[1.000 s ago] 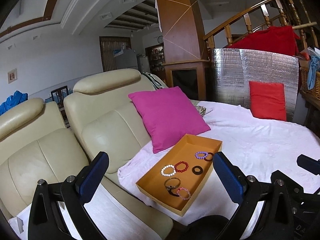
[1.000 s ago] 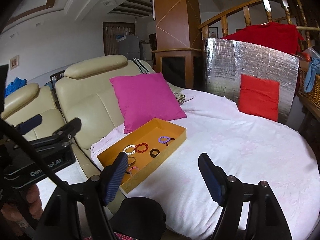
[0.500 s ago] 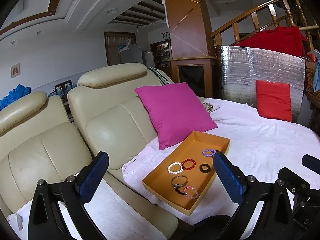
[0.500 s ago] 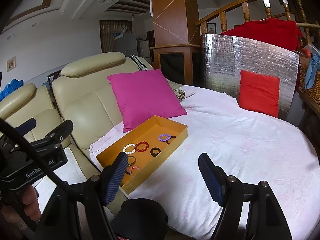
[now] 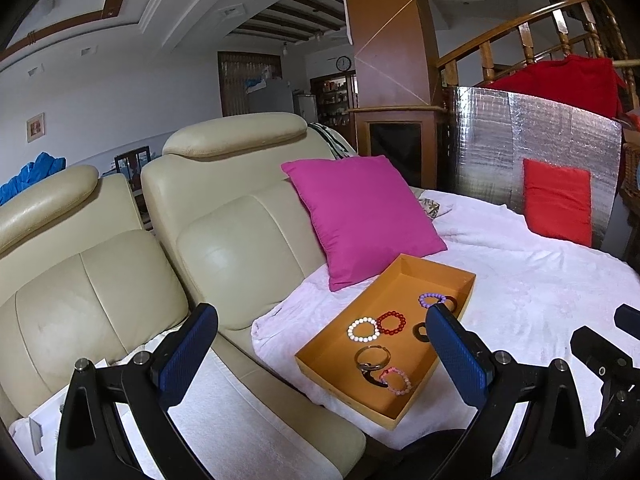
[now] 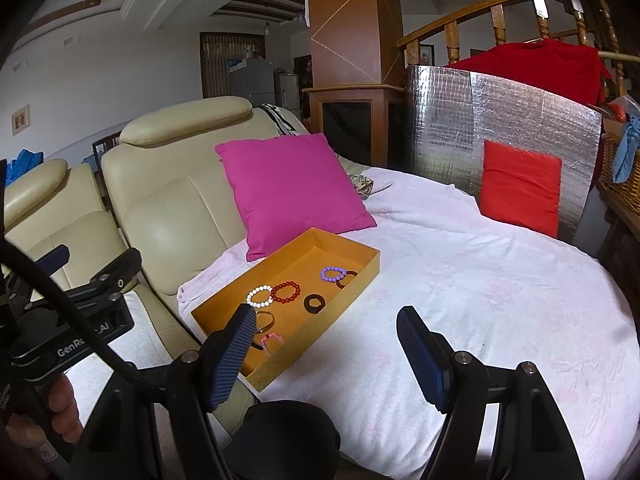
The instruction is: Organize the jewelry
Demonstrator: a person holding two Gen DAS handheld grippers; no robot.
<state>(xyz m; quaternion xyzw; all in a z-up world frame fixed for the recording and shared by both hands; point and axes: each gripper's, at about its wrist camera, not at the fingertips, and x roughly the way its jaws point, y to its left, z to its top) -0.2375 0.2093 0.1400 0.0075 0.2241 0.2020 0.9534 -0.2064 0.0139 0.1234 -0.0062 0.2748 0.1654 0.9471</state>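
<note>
My left tool [image 5: 320,354] and right tool [image 6: 326,346] both hang spread wide and empty, short of the orange tray [image 6: 224,306]. The tray lies on the white-covered bed [image 6: 480,300], holding pink [image 5: 395,381], metal [image 5: 373,357], white [image 5: 363,329], red [image 5: 391,322], black [image 6: 314,303] and purple [image 5: 432,300] bracelets. Beyond leans a magenta pillow [image 5: 360,216].

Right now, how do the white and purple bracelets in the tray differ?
The white bracelet lies mid-tray, touching the red bracelet; the purple bracelet lies nearer the far end, overlapping a dark ring. The white one looks slightly larger than the purple one. Both are beaded loops lying flat in the orange tray, untouched by either gripper.
</note>
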